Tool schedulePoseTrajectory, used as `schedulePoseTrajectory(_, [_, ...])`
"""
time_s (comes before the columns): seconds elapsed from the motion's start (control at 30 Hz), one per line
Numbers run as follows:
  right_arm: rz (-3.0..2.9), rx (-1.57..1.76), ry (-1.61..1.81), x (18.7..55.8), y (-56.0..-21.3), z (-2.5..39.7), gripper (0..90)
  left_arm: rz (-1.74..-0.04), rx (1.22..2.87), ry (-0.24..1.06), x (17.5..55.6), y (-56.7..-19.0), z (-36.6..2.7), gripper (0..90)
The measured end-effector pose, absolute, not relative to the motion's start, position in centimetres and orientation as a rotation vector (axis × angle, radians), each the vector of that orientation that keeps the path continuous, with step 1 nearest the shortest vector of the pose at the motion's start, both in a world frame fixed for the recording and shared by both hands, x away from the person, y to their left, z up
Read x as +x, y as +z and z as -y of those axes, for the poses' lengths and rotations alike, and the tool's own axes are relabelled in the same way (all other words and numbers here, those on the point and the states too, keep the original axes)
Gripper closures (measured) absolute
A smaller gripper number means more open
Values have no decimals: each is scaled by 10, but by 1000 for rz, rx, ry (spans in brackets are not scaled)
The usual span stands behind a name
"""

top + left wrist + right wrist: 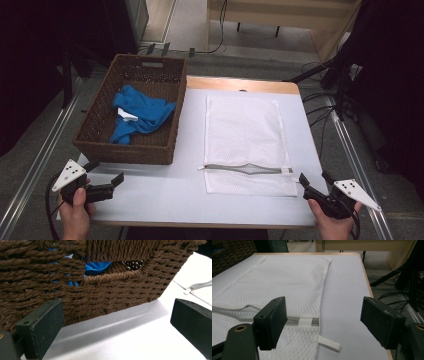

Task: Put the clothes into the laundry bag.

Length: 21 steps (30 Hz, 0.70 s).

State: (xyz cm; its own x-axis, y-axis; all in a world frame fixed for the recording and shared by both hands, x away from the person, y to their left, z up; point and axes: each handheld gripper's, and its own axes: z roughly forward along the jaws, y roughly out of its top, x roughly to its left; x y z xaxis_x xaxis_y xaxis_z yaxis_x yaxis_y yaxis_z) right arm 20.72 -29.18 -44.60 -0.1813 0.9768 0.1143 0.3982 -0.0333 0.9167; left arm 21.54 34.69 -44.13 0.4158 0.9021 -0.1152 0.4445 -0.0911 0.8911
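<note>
Fingers of the left gripper: spread wide, holding nothing, just in front of the wicker basket. Fingers of the right gripper: spread wide, holding nothing, just off the near right corner of the mesh laundry bag. Mesh laundry bag: flat on the white table, right of the basket, grey zipper partly open. Blue cloth: crumpled inside the basket.

blue cloth mostly behind basket weave
</note>
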Motion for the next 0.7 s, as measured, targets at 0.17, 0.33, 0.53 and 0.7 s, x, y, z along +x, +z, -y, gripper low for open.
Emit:
schedulePoseTrajectory(0.17, [-1611, 1481, 1192, 207, -444, 287, 251, -1176, 1720, 601, 215, -442, -343, 0])
schedulePoseTrajectory(0.33, [-1564, 1497, 1182, 209, -439, 279, 309, -1176, 1738, 608, 215, -443, -341, 0])
schedulePoseTrajectory(0.53, [-1620, 1438, 1222, 212, -438, 264, 387, -1173, 1737, 603, 214, -443, -339, 0])
schedulePoseTrajectory(0.7, [-1705, 1397, 1282, 220, -434, 251, 519, -1171, 1724, 603, 214, -440, -336, 0])
